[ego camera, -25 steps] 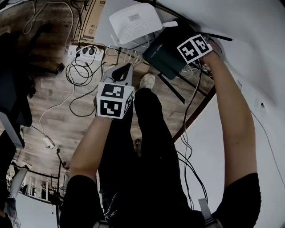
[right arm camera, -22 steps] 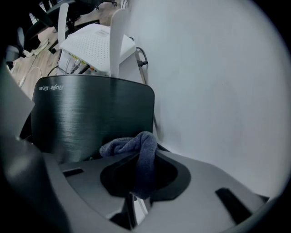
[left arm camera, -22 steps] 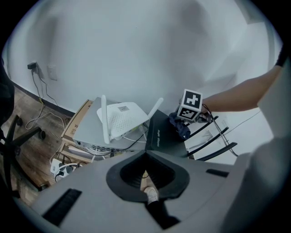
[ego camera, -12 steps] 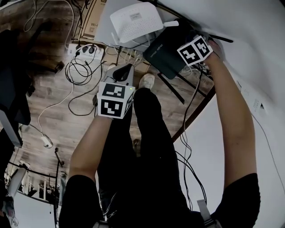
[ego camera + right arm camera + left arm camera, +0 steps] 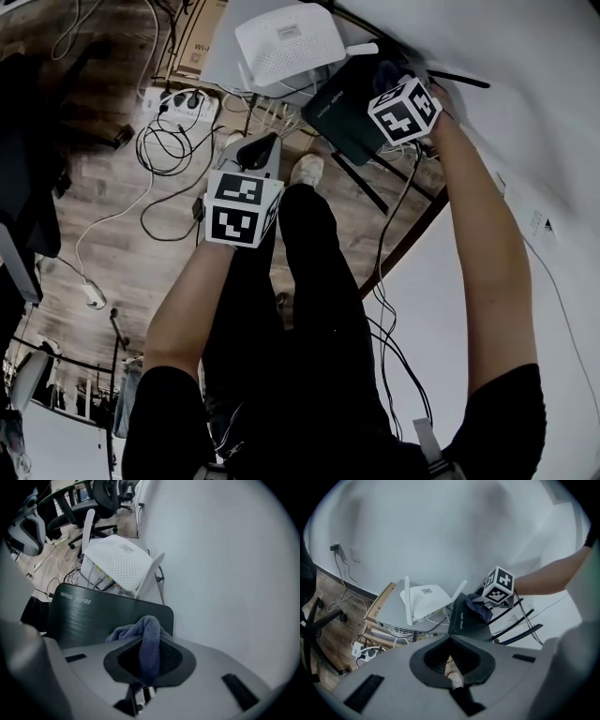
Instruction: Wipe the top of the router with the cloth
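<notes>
Cloth (image 5: 124, 632) is pinched in the right tongs (image 5: 149, 637) atop the black router (image 5: 93, 616), arm outstretched; left tongs (image 5: 450, 638) pressed together, empty.

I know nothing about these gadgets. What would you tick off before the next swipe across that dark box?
1. Cloth clamped in the right gripper: ok, it is bunched between the fingers.
2. Cloth on the dark router: ok, the left gripper view shows it lying on the top, near the back edge.
3. Left gripper out of the way: ok, shut on nothing and held over the floor.
4. Router steadied: not ok, nothing holds it, so press lightly.
5. White router clear of the cloth: ok, it stands beside the dark one, apart from the cloth.
6. Top already clean: cannot tell.
</notes>
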A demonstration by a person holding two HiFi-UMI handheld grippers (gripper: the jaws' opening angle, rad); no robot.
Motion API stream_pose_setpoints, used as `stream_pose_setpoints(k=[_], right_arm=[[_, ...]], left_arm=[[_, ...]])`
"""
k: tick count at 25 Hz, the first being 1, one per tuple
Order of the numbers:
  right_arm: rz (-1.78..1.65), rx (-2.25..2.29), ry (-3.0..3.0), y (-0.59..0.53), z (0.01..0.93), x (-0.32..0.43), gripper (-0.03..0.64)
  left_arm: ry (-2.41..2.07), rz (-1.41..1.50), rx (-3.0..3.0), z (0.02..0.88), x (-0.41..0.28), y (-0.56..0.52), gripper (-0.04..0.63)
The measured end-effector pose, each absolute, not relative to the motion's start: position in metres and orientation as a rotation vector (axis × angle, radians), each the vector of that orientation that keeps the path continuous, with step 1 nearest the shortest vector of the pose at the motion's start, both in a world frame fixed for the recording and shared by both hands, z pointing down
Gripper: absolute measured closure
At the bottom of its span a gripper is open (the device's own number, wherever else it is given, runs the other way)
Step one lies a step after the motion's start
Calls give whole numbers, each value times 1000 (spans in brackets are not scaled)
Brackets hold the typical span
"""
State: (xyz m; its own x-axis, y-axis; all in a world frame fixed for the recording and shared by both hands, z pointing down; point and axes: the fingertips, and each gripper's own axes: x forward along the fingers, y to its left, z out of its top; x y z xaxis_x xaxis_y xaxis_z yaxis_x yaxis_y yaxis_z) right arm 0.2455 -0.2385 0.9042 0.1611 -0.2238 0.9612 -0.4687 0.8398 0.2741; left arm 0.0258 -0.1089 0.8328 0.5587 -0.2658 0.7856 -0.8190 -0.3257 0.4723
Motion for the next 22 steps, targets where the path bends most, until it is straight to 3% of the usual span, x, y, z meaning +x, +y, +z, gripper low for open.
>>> stream_pose_setpoints(k=[22], right_arm=[[530, 432, -1631, -142, 894, 168, 575]], left_arm=[[-1005, 666, 1841, 812, 30, -105, 594]])
